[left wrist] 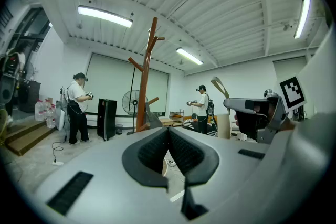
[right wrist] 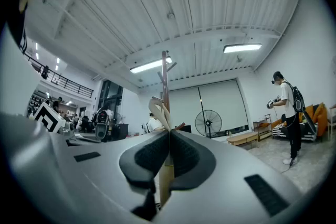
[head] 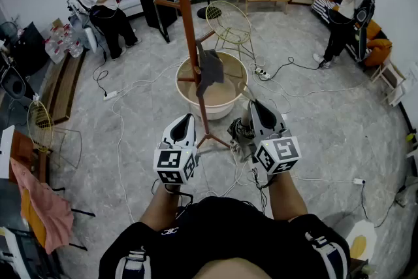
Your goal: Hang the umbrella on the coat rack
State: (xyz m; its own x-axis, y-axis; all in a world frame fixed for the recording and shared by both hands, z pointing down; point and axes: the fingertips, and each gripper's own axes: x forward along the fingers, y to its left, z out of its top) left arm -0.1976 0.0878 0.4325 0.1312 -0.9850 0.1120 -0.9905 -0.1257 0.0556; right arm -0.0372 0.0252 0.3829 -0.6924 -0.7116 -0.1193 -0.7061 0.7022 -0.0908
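The wooden coat rack [head: 189,29] stands straight ahead of me, and a grey cloth [head: 210,68] hangs from one of its pegs. My right gripper [head: 256,104] is shut on the umbrella's beige shaft [right wrist: 164,181]. The curved handle [right wrist: 159,110] sticks up past the jaws. The folded dark canopy [head: 240,132] hangs below the gripper in the head view. My left gripper [head: 185,119] is held level beside it with its jaws together and nothing between them. The rack [left wrist: 148,76] rises ahead in the left gripper view, and the umbrella handle [left wrist: 219,86] shows at the right there.
A beige tub [head: 228,98] sits right behind the rack's base, with a yellow wire chair [head: 228,19] beyond it. Cables [head: 281,68] trail over the floor. Two people [head: 104,6] [head: 346,10] stand at the far left and right. A wire stool [head: 42,127] stands to the left.
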